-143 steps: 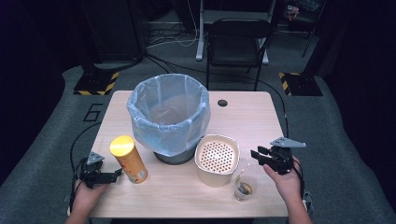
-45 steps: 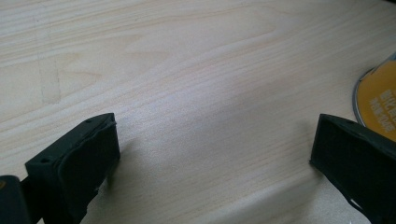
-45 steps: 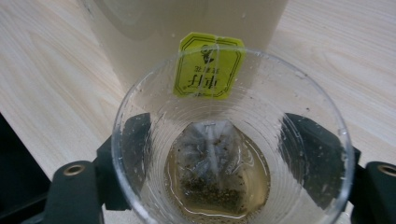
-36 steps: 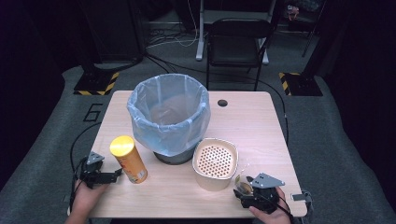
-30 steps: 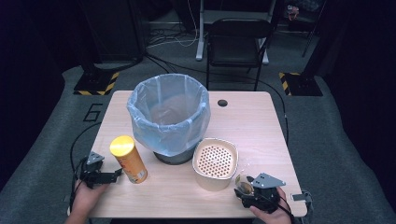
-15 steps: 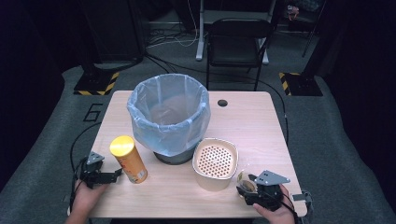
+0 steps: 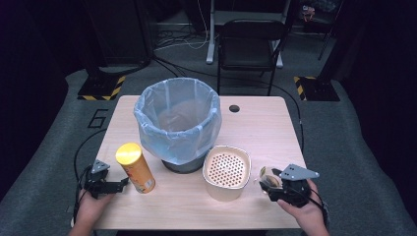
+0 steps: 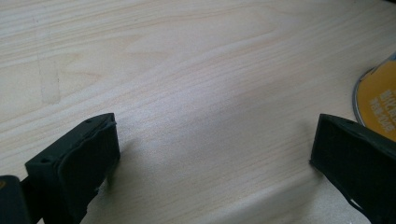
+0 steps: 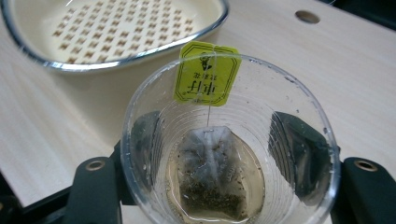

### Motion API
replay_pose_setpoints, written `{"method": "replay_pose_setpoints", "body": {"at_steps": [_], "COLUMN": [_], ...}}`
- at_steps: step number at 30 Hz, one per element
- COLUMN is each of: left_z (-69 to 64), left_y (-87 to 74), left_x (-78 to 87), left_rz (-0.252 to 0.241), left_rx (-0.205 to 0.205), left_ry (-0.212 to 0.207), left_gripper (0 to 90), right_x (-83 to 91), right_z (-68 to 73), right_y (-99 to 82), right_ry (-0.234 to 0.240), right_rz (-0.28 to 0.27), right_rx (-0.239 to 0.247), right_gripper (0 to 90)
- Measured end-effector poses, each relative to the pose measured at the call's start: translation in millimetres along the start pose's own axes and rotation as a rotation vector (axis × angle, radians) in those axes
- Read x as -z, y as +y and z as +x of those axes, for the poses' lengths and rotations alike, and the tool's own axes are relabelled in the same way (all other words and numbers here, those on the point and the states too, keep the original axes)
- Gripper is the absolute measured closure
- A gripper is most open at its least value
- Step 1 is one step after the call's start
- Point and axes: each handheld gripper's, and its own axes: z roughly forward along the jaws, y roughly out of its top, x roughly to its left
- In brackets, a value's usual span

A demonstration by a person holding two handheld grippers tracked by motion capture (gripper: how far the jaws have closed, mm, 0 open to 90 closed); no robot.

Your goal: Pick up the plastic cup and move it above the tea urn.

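Note:
A clear plastic cup (image 9: 229,140) holds a wet tea bag (image 9: 215,186) in a little brown liquid, its yellow tag (image 9: 207,74) hanging over the rim. My right gripper (image 9: 224,154) is shut on the cup, one jaw pressing each side. In the high view the cup (image 7: 268,178) and right gripper (image 7: 278,189) are near the table's front right, beside a cream perforated bowl (image 7: 227,169). At the front left my left gripper (image 7: 115,186) lies open on the table, just left of a yellow-lidded can (image 7: 135,167). Between its jaws, the left gripper (image 8: 210,158) holds nothing.
A bin lined with a blue bag (image 7: 178,123) stands mid-table behind the bowl and can. A cable hole (image 7: 234,108) sits at the back. The can's yellow base (image 8: 378,107) is close to one left jaw. A chair (image 7: 251,44) stands beyond the table.
The right gripper came down from behind the cup and closed on it. Over the last second it shifted slightly right and away from the front edge, taking the cup along. The left gripper stayed still.

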Motion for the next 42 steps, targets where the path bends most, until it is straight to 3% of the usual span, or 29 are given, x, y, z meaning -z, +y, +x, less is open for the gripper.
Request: {"method": "replay_pose_setpoints", "body": {"at_steps": [7,21,32,42], "left_z": [0.0,0.0,0.0,0.1], "left_y": [0.0,0.0,0.0,0.0], "left_x": [0.0,0.0,0.0,0.0], "left_rz": [0.0,0.0,0.0,0.0], "left_rx": [0.0,0.0,0.0,-0.001], "left_ry": [0.0,0.0,0.0,0.0], "left_gripper": [1.0,1.0,1.0,1.0], "right_x": [1.7,-4.5,-18.4,-42.5], "right_z": [-18.9,-37.3,-41.5,-63.5], "right_y": [17.7,47.7,68.4,83.8], "right_ry": [0.002,0.021,0.028,0.04], "right_rz": [-0.032,-0.034,-0.047,-0.06], "right_rx": [-0.015,-0.002,0.041,0.069], "right_gripper": [34.6,34.6,34.8,34.9]}}
